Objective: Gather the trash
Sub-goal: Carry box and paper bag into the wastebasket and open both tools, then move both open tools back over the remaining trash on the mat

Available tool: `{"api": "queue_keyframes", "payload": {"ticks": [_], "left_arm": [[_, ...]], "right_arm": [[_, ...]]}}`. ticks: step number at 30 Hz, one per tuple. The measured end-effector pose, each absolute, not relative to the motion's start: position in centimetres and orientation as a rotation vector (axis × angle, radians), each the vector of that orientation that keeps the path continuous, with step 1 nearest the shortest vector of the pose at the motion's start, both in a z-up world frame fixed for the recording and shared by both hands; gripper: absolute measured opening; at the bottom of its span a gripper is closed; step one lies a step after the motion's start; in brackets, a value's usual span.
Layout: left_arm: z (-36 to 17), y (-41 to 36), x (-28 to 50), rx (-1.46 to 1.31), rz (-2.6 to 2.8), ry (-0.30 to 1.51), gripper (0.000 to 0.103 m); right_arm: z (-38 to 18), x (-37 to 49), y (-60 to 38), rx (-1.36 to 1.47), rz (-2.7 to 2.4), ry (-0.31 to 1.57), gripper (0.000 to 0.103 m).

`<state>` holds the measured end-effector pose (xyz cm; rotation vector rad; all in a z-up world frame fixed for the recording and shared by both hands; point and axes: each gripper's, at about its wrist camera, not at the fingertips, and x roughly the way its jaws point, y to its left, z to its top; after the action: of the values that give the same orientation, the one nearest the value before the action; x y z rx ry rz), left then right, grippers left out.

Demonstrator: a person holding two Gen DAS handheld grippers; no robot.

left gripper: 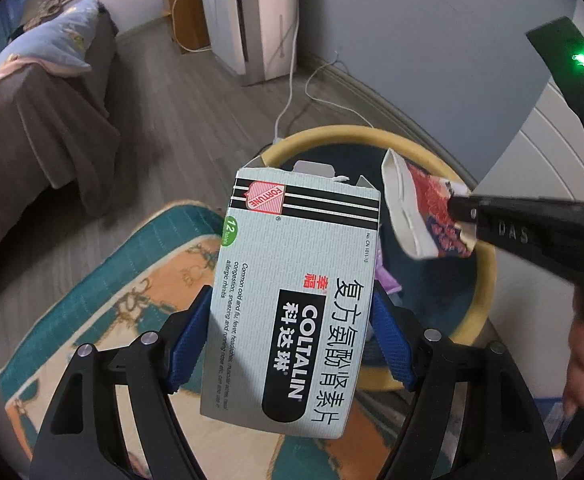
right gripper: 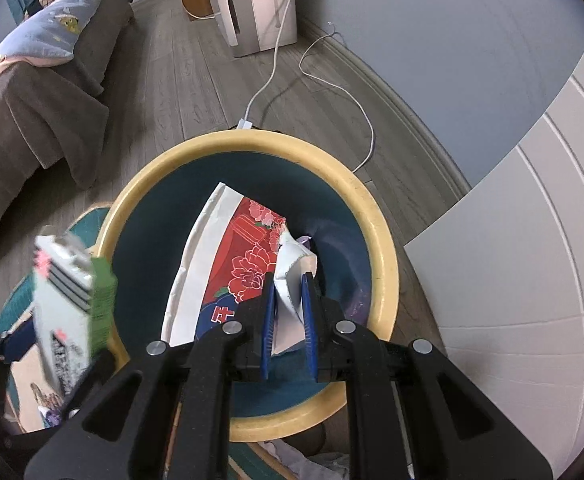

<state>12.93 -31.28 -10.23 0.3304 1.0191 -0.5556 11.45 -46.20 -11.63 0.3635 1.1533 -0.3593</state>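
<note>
Above bin (right gripper: 376, 216), medicine box (left gripper: 292, 300) fills left jaws (pads touching).

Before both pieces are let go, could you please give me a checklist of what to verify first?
1. Left hand-held gripper grips the medicine box: ok.
2. Right hand-held gripper is clamped on the torn red paper carton: ok.
3. Carton hangs over the bin's opening: ok.
4. Medicine box is fully over the opening: not ok; in the right wrist view it sits at the left rim, partly over the rug.
5. Room inside the bin: ok, little trash visible.
6. Cable clear of the bin: cannot tell.
</note>
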Motion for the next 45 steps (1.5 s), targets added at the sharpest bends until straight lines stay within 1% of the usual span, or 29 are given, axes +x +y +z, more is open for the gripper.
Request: {"api": "queue_keyframes", "payload": {"ticks": [4, 10, 11, 12, 13, 14, 15, 16, 17, 18, 19, 20, 21, 23, 26, 34, 45], "left_arm": [[-9.4, -31.6, 13.4, 0.295, -0.564, 0.973, 0.077], [-9.2, -30.8, 13.5, 0.282, -0.534, 0.96, 0.087], [-9.1, -30.3, 13.4, 0.269, -0.528, 0.967, 0.088], [-9.0, -30.0, 13.4, 0.262, -0.527, 0.969, 0.088], [-8.9, -29.5, 13.2, 0.26, -0.522, 0.969, 0.089], [-8.8, -28.8, 13.0, 0.263, -0.511, 0.965, 0.09], [-8.6, -28.3, 12.8, 0.264, -0.501, 0.963, 0.091], [-8.4, -27.6, 12.7, 0.26, -0.49, 0.964, 0.091], [-8.2, -26.7, 12.5, 0.254, -0.476, 0.964, 0.092], [-8.0, -26.0, 12.5, 0.25, -0.462, 0.963, 0.092], [-7.8, -25.2, 12.3, 0.246, -0.446, 0.961, 0.092], [-7.4, -24.2, 12.1, 0.242, -0.425, 0.958, 0.093], [-7.1, -23.4, 12.0, 0.238, -0.412, 0.957, 0.093], [-6.3, -21.4, 11.5, 0.232, -0.383, 0.945, 0.093], [-4.9, -18.3, 10.5, 0.228, -0.344, 0.922, 0.094], [-2.8, -11.1, 6.7, 0.234, -0.259, 0.888, 0.095], [-2.3, -1.7, 1.0, 0.228, -0.167, 0.891, 0.095]], "right_arm": [[-11.4, 11.3, -46.5, 0.377, -0.372, 1.127, 0.013], [-11.0, 11.4, -46.1, 0.37, -0.365, 1.106, 0.014], [-11.0, 11.4, -46.0, 0.373, -0.361, 1.105, 0.018], [-10.8, 11.4, -45.8, 0.373, -0.356, 1.105, 0.027], [-10.6, 11.4, -45.4, 0.37, -0.35, 1.102, 0.033], [-10.4, 11.5, -45.2, 0.363, -0.346, 1.098, 0.042], [-10.1, 11.6, -44.9, 0.351, -0.343, 1.092, 0.048], [-9.7, 11.6, -44.4, 0.336, -0.337, 1.086, 0.05], [-9.4, 11.7, -44.1, 0.325, -0.332, 1.081, 0.057], [-9.0, 11.7, -43.7, 0.316, -0.326, 1.075, 0.067], [-8.6, 11.6, -43.1, 0.303, -0.317, 1.065, 0.072], [-8.2, 11.5, -42.6, 0.289, -0.31, 1.057, 0.082], [-7.8, 11.5, -42.1, 0.272, -0.302, 1.049, 0.089], [-7.0, 11.2, -40.8, 0.239, -0.279, 1.035, 0.094], [-5.8, 10.6, -38.5, 0.193, -0.26, 1.016, 0.097], [-3.3, 8.3, -32.8, 0.194, -0.168, 0.99, 0.097], [-4.3, 6.0, -25.0, 0.095, -0.058, 1.033, 0.097]]}}
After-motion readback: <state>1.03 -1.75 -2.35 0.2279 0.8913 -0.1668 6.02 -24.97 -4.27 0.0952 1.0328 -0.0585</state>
